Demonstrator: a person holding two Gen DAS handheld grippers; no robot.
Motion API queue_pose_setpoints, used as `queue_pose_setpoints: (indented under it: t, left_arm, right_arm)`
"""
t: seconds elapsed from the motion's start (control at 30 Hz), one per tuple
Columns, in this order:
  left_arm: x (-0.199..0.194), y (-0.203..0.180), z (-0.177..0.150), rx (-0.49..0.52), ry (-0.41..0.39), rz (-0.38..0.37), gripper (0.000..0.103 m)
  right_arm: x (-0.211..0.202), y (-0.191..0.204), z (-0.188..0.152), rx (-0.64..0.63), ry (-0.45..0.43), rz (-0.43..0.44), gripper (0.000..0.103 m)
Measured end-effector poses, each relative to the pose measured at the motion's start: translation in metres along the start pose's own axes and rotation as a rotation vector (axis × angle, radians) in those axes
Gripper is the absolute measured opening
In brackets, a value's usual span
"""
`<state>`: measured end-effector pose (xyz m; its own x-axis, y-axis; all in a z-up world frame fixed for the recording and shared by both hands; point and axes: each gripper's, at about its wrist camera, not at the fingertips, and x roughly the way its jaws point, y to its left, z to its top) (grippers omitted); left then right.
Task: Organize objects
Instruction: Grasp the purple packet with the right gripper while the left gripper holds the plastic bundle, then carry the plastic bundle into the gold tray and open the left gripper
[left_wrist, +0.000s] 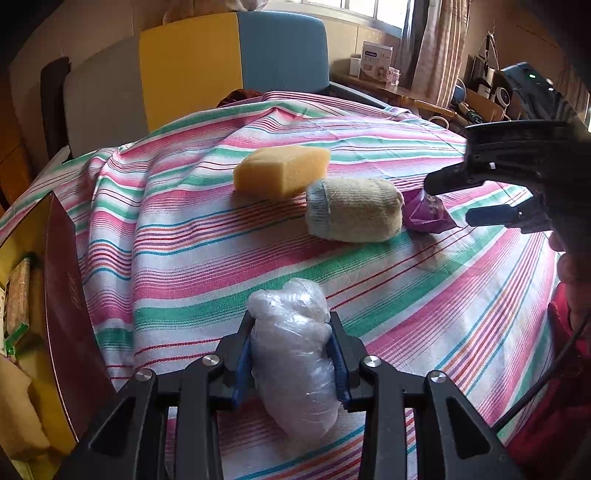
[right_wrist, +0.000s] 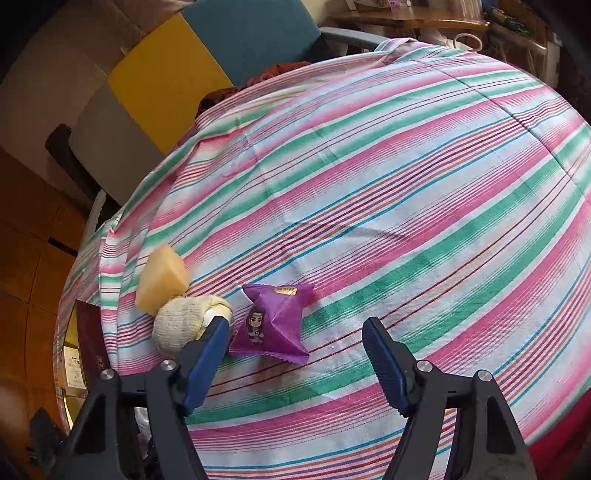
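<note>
My left gripper is shut on a crumpled clear plastic bag, held just above the striped cloth. Farther off lie a yellow sponge, a rolled beige sock and a purple snack packet. My right gripper is open and empty beside the packet. In the right wrist view my right gripper hovers open over the purple packet, with the sock by its left finger and the sponge behind it.
A striped cloth covers the table. A dark red box with items inside stands at the table's left edge. A yellow, blue and grey chair stands behind the table. A cluttered wooden desk is at back right.
</note>
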<state>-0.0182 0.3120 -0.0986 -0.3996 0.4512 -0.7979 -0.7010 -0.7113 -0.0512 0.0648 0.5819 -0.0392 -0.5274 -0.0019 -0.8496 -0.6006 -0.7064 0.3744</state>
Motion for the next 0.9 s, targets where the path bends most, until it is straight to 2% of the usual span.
queue_pose_setpoints:
  t: [0.13, 0.17, 0.27, 0.3, 0.43, 0.57, 0.63, 0.9]
  left_arm:
    - [0.0, 0.001, -0.001, -0.004, -0.007, -0.01, 0.037]
    - [0.0, 0.001, -0.002, -0.002, -0.008, -0.01, 0.037]
    - [0.0, 0.001, -0.003, 0.008, -0.015, -0.01, 0.037]
    - [0.0, 0.001, -0.003, 0.012, -0.018, -0.009, 0.037]
    - [0.0, 0.0, -0.004, 0.017, -0.028, -0.003, 0.037]
    - [0.001, -0.001, -0.005, 0.021, -0.031, 0.001, 0.037]
    - [0.001, -0.001, -0.005, 0.02, -0.029, 0.002, 0.037]
    - [0.001, 0.0, -0.004, 0.012, -0.014, -0.003, 0.037]
  right_arm:
    - [0.018, 0.013, 0.005, -0.05, 0.037, -0.046, 0.072]
    - [0.025, 0.018, 0.007, -0.069, 0.05, -0.07, 0.066]
    - [0.042, 0.029, 0.008, -0.157, 0.092, -0.153, 0.039]
    - [0.043, 0.034, 0.006, -0.209, 0.097, -0.186, 0.035]
    - [0.04, 0.035, -0.008, -0.34, 0.136, -0.196, 0.035]
    - [0.036, 0.021, -0.012, -0.329, 0.123, -0.137, 0.036]
    - [0.037, 0.022, -0.014, -0.34, 0.124, -0.136, 0.039]
    - [0.037, 0.024, -0.017, -0.361, 0.11, -0.146, 0.039]
